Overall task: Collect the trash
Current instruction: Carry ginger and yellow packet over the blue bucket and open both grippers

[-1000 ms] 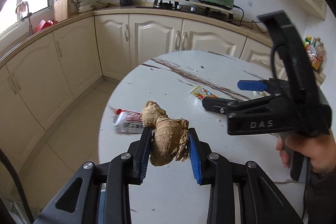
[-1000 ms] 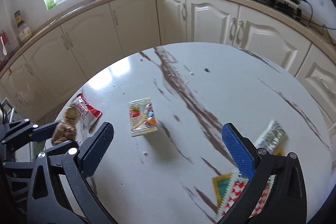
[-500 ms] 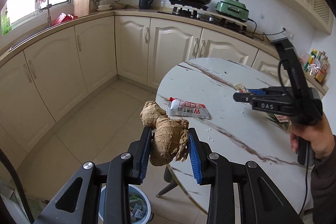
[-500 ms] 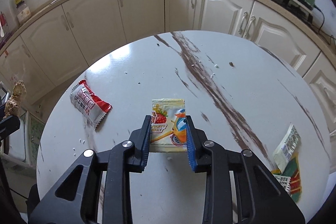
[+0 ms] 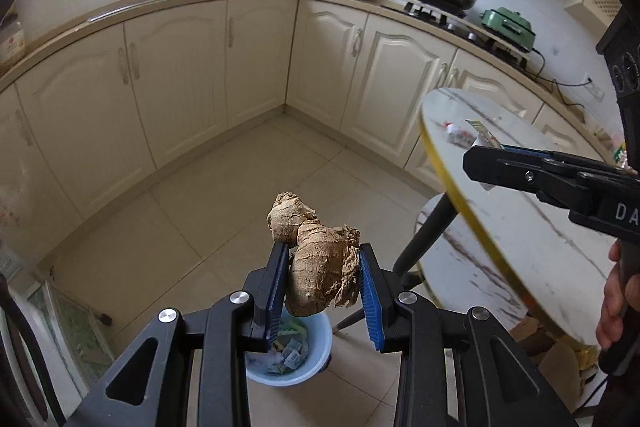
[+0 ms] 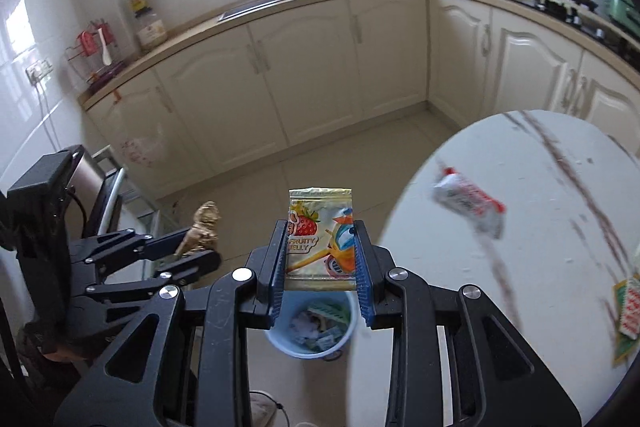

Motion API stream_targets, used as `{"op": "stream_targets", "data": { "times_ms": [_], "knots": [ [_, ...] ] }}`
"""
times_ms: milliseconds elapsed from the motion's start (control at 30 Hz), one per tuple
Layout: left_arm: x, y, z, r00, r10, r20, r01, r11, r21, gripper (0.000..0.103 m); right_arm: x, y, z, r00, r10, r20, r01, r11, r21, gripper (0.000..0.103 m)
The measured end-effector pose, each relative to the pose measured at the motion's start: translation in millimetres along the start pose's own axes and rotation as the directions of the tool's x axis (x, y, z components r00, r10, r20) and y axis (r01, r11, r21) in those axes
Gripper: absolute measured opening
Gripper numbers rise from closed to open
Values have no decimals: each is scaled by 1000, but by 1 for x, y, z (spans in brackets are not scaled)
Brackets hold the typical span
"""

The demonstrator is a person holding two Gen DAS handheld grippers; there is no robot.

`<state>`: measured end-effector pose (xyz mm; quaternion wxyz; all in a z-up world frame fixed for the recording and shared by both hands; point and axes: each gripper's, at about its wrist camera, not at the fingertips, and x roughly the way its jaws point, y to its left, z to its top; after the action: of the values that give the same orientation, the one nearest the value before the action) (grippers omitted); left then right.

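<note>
Left gripper point(image 5: 324, 283): clamped on a ginger root point(image 5: 316, 259); both blue pads press its sides, and most of the root stands above them.
Right gripper point(image 6: 321, 259): closed on a jelly packet point(image 6: 320, 239), held by its two side edges, flat face to the camera.
Bin point(image 6: 310, 327): pale blue, on the floor tiles, partly filled with scraps; in each wrist view it sits directly below the load.
Table point(image 6: 540, 267): round, marble-patterned, beside the bin; a red-and-white wrapper point(image 6: 468, 203) and more packets point(image 6: 628, 315) at its right edge are not yet collected.
Step in hand (judged): carry both loads over the bin and drop them.
Ginger drop: the root is heavy and lumpy; the operator should centre it over the mouth and lower it before letting go, or it may bounce off the rim.
Packet drop: it is light and flat and may flutter sideways; a low release, well inside the rim, suits it.
Risk: the two grippers are near each other over one small opening; dropping one load at a time would avoid a knock.
</note>
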<state>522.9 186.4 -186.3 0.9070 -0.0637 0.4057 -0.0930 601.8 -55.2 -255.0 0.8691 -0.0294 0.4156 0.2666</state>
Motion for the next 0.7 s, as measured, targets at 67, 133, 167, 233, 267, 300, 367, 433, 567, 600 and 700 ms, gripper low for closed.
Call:
{"op": "stream_targets", "data": {
  "times_ms": [67, 133, 167, 233, 267, 300, 367, 433, 567, 600, 700],
  "knots": [
    [2, 16, -8, 1000, 10, -27, -11, 1000, -29, 30, 25, 21, -5, 999, 28, -43, -29, 1000, -10, 28],
    [5, 31, -19, 998, 18, -62, -21, 998, -51, 30, 52, 37, -13, 995, 41, -88, -42, 999, -12, 28],
    [8, 36, -24, 997, 21, -77, -26, 998, -58, 30, 67, 42, -17, 992, 42, -117, -43, 999, -8, 28],
    [18, 47, -32, 993, 18, -115, -27, 997, -76, 31, 94, 48, -28, 986, 37, -163, -36, 999, 6, 28],
    [23, 51, -35, 991, 14, -133, -25, 996, -83, 31, 106, 49, -33, 981, 37, -191, -34, 999, 20, 29],
    [29, 55, -37, 988, 14, -155, -27, 996, -86, 31, 120, 48, -38, 976, 40, -215, -34, 999, 35, 30],
    [41, 62, -40, 982, 18, -190, -37, 995, -97, 31, 141, 47, -44, 968, 34, -248, -23, 999, 48, 30],
    [54, 70, -43, 976, 11, -217, -36, 993, -111, 31, 159, 43, -48, 962, 40, -269, -23, 998, 65, 30],
    [77, 76, -39, 959, 22, -283, -54, 993, -106, 42, 181, 31, -53, 955, 31, -294, -5, 996, 89, 30],
    [79, 77, -36, 959, 27, -284, -59, 993, -105, 50, 183, 27, -55, 954, 31, -298, -2, 995, 96, 30],
    [77, 83, -30, 959, 68, -275, -101, 989, -106, 76, 184, 24, -55, 956, 10, -295, 17, 996, 88, 35]
  ]
}}
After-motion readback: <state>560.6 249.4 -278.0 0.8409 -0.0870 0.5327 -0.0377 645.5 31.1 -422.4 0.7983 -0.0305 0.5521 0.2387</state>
